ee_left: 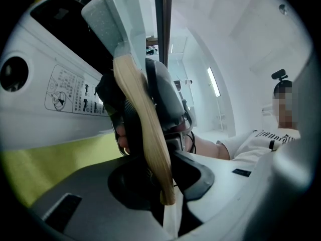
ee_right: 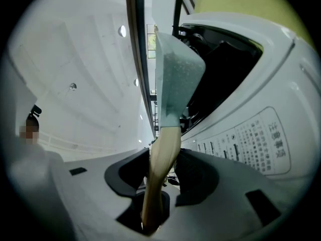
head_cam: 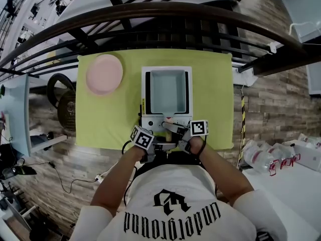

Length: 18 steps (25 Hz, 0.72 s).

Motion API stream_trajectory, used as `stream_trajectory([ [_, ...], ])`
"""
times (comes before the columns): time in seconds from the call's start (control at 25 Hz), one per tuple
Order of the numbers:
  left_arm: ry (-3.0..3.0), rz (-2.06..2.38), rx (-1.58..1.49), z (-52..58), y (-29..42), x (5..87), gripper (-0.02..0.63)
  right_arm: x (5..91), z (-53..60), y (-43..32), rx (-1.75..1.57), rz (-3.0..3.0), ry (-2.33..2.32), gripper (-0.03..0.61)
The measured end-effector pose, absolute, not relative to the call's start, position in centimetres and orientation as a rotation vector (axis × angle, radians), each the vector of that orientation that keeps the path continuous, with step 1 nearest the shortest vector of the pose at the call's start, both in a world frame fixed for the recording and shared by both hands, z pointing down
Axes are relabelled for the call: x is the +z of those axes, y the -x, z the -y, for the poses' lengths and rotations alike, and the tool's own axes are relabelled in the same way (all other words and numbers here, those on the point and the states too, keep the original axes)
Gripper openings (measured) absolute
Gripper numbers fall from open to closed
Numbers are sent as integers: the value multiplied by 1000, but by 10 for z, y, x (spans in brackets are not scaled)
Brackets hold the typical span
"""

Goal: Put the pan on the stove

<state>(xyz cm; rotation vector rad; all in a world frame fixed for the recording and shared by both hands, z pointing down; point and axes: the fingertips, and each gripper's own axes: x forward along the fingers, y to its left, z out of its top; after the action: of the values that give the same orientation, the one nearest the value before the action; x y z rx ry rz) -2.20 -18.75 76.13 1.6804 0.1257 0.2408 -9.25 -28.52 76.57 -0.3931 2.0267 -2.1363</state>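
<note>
A pale blue square pan sits on the white tabletop stove in the middle of the yellow-green table. Its wooden handle points toward me. Both grippers meet at that handle: the left gripper comes from the left, the right gripper from the right. In the left gripper view the handle runs down between the jaws of the left gripper, with the pan above. In the right gripper view the right gripper is shut on the handle below the pan, beside the stove's label panel.
A pink plate lies at the table's far left. A dark curved railing runs behind the table. A dark chair stands at the left. Plastic packages lie on a white surface at the right.
</note>
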Motion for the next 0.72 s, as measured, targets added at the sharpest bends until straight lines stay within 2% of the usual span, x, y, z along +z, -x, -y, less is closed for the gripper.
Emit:
stream_trajectory([
  [0.04, -1681, -120, 244, 188, 23, 763, 123, 765, 286, 93, -2132, -2029, 387, 158],
  [0.16, -1680, -111, 245, 188, 24, 763, 165, 764, 288, 94, -2132, -2041, 395, 228],
  [0.4, -1660, -105, 225, 185, 26, 760, 279, 768, 292, 82, -2128, -2091, 458, 285],
  [0.72, -1700, -30, 210, 195, 49, 762, 279, 760, 297, 74, -2096, -2048, 500, 290],
])
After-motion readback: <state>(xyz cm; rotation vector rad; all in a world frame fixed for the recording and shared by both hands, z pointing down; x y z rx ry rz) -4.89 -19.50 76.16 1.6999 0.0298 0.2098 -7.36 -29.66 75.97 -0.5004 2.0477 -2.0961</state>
